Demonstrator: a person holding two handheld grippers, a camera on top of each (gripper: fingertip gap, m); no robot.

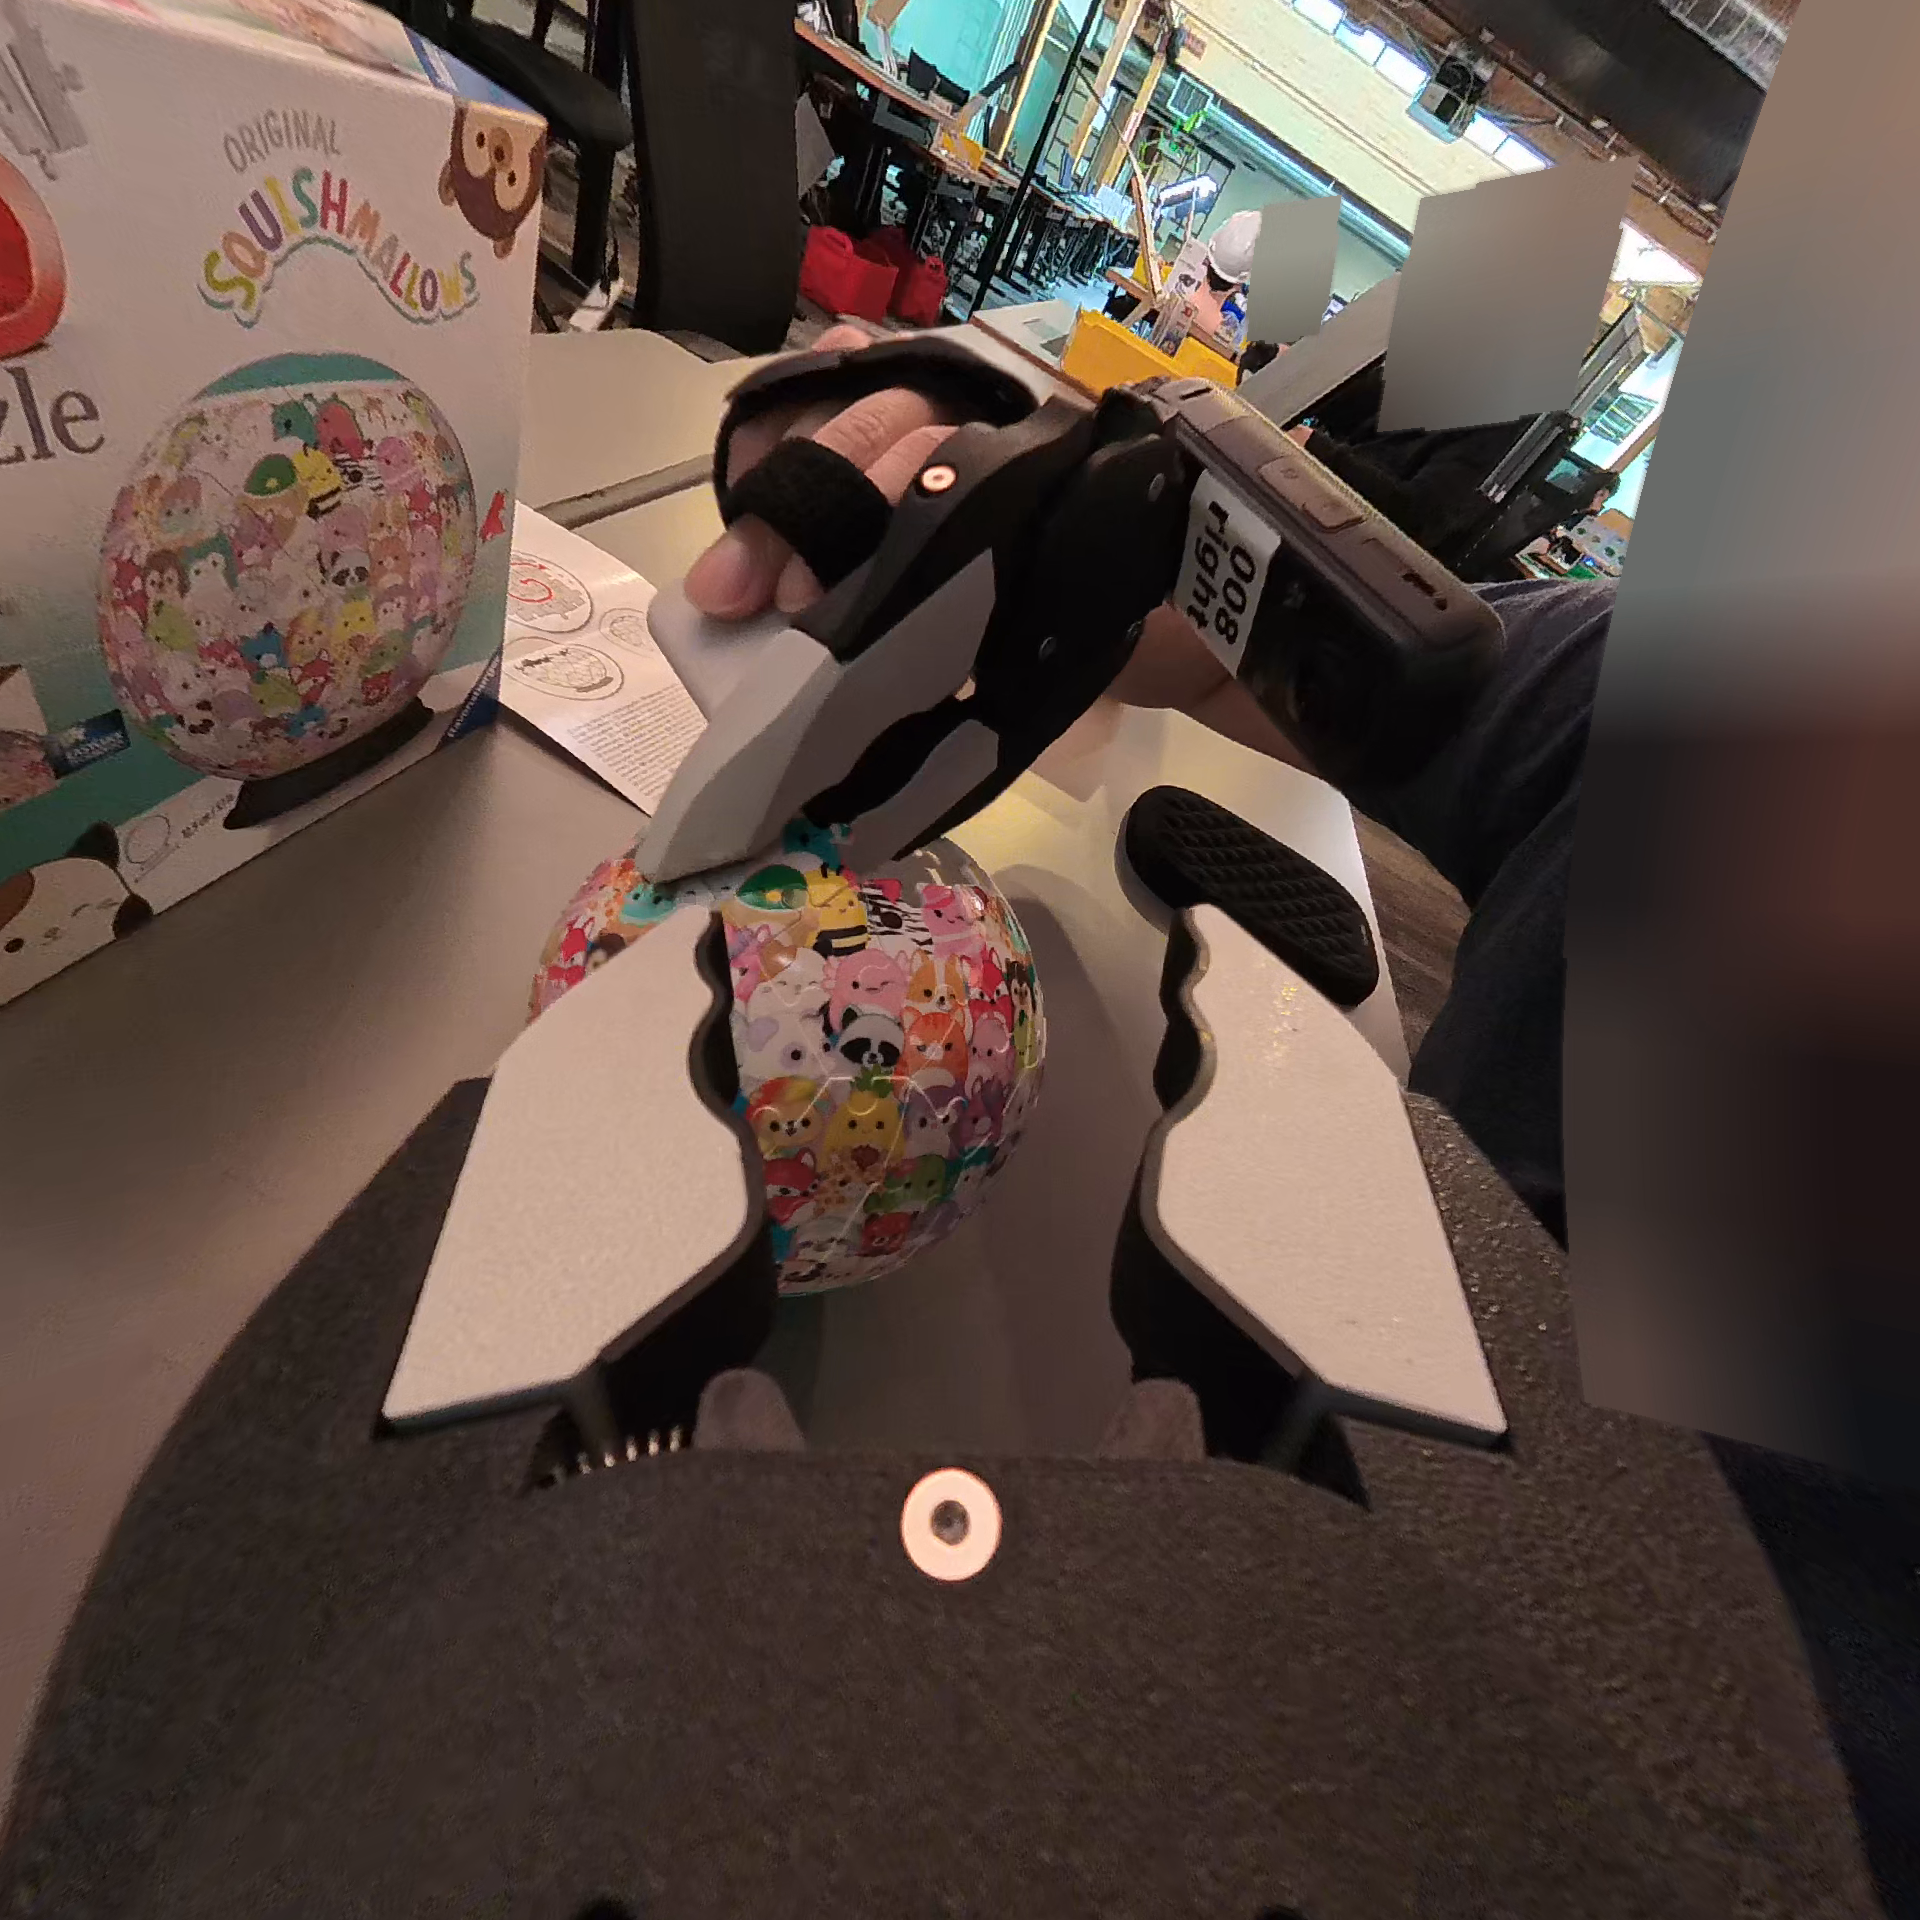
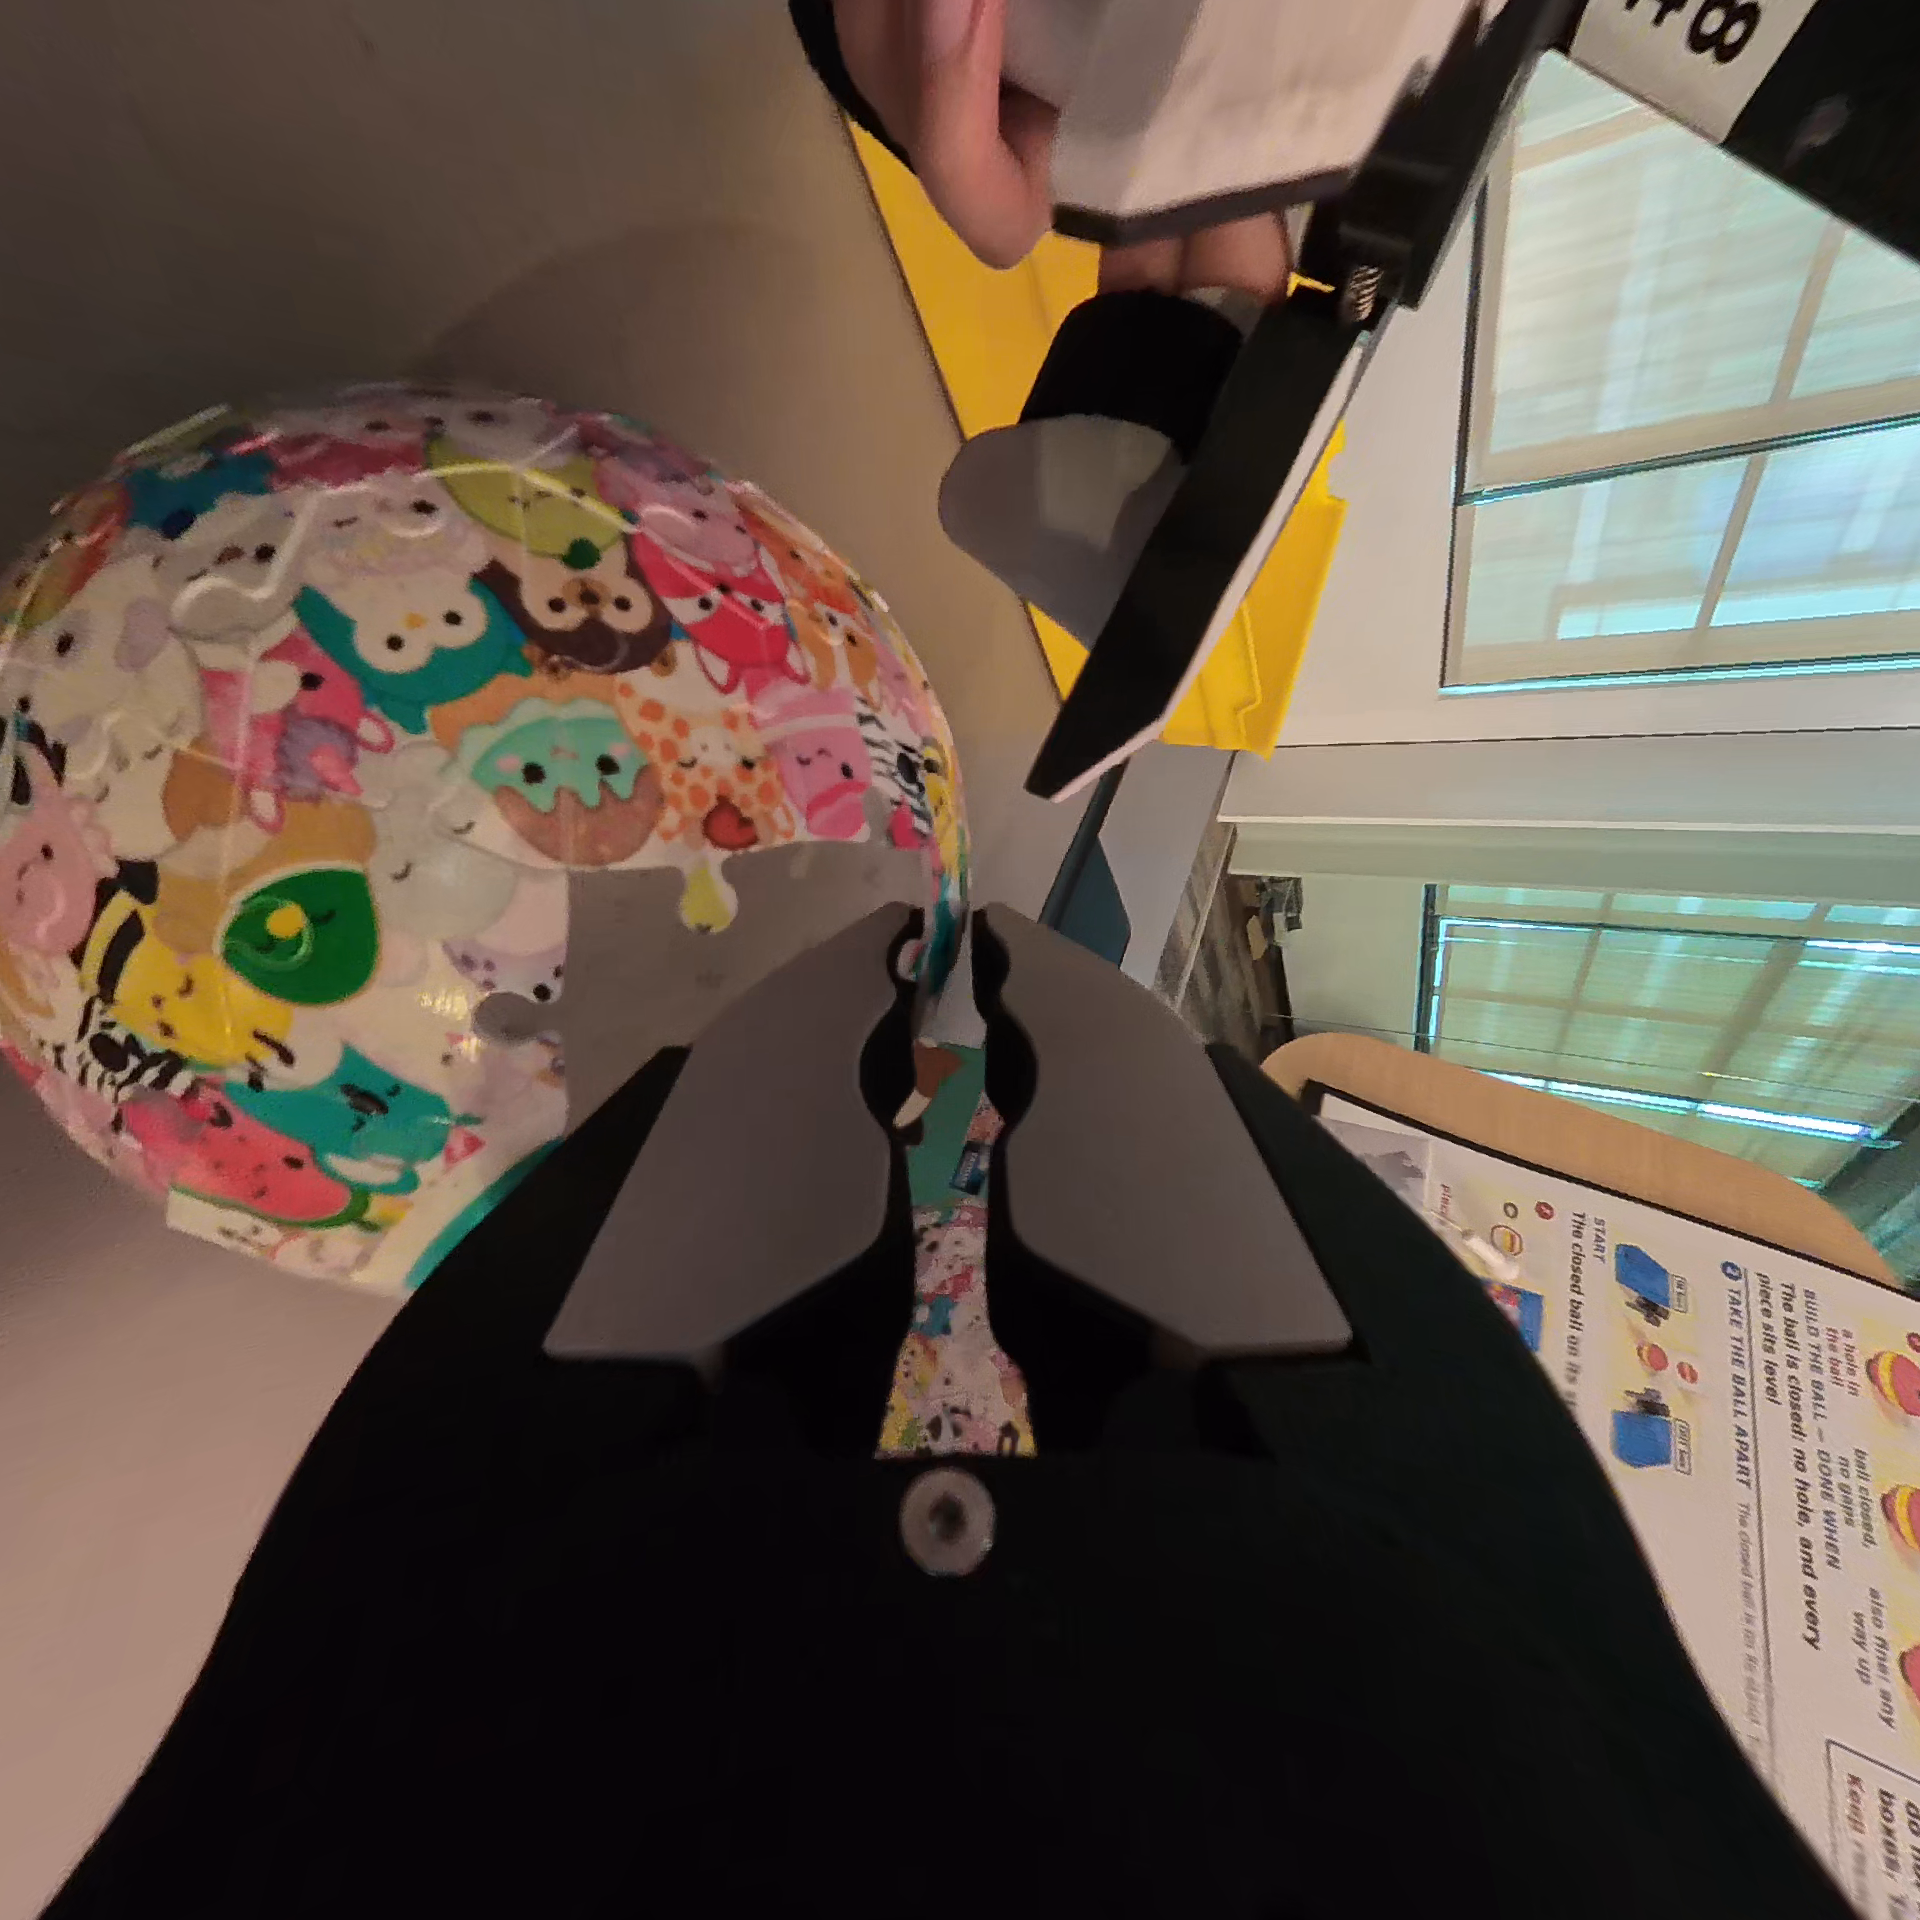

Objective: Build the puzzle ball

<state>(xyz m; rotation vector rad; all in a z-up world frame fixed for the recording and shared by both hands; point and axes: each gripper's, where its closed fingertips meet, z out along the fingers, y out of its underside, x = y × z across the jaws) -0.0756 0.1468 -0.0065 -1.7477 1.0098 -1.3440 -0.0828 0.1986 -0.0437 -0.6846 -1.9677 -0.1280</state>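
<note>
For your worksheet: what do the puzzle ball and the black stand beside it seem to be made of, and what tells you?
Puzzle ball: probably glossy printed plastic; highlights gleam on curved, interlocked pieces. Black stand: likely matte moulded plastic or rubber; its top bears a fine grid texture.

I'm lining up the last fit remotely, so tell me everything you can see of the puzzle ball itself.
The puzzle ball is a glossy sphere of interlocking curved pieces printed with bright cartoon animals. It rests on the grey table, nearly complete: the right wrist view shows a grey gap in its shell. The right gripper is nearly shut on a thin printed piece at the edge of that gap, at the ball's top. The left gripper is open around the ball; contact cannot be judged.
</note>
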